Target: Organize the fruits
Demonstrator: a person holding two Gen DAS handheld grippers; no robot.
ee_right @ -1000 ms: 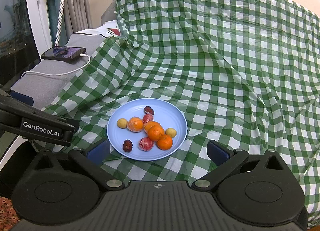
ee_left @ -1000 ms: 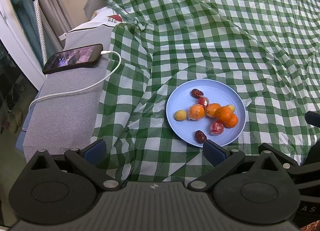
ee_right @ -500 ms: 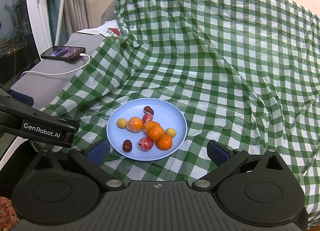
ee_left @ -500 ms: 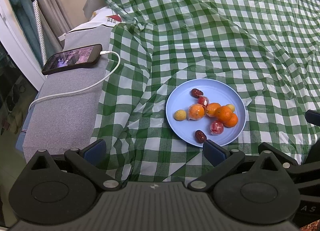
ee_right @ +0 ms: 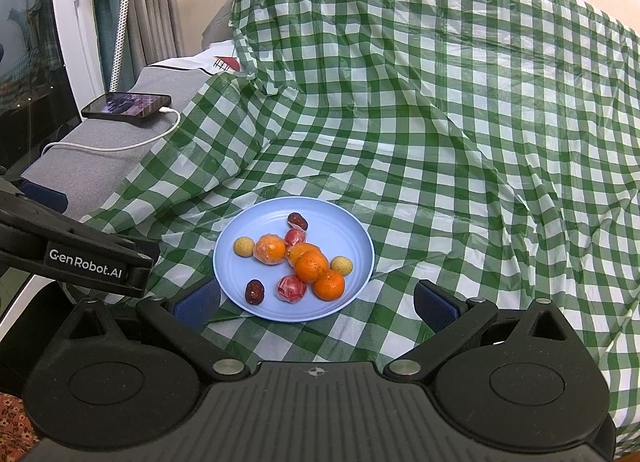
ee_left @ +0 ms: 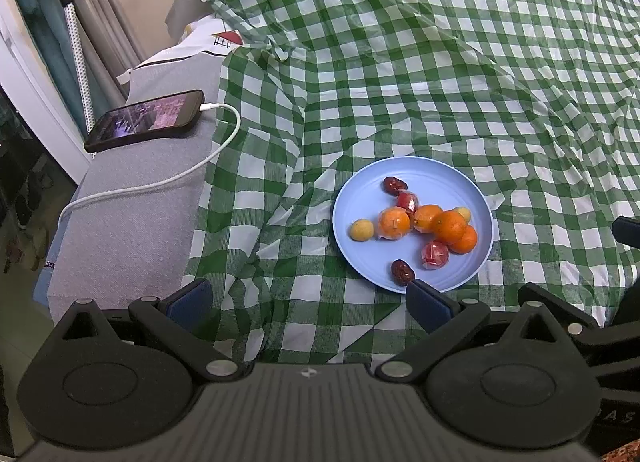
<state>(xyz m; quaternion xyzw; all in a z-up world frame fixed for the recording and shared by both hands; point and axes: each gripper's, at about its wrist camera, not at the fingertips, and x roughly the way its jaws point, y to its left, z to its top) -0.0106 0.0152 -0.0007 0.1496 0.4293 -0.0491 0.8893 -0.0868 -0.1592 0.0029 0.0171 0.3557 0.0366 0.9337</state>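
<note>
A light blue plate sits on a green checked cloth and holds mixed fruit: several oranges, two dark red dates, two wrapped red fruits and two small yellow fruits. My left gripper is open and empty, near the plate's front left edge. My right gripper is open and empty, just in front of the plate.
A phone on a white charging cable lies on a grey cushion left of the cloth. The cloth rises over a backrest behind the plate. The left gripper's body shows at the left of the right wrist view.
</note>
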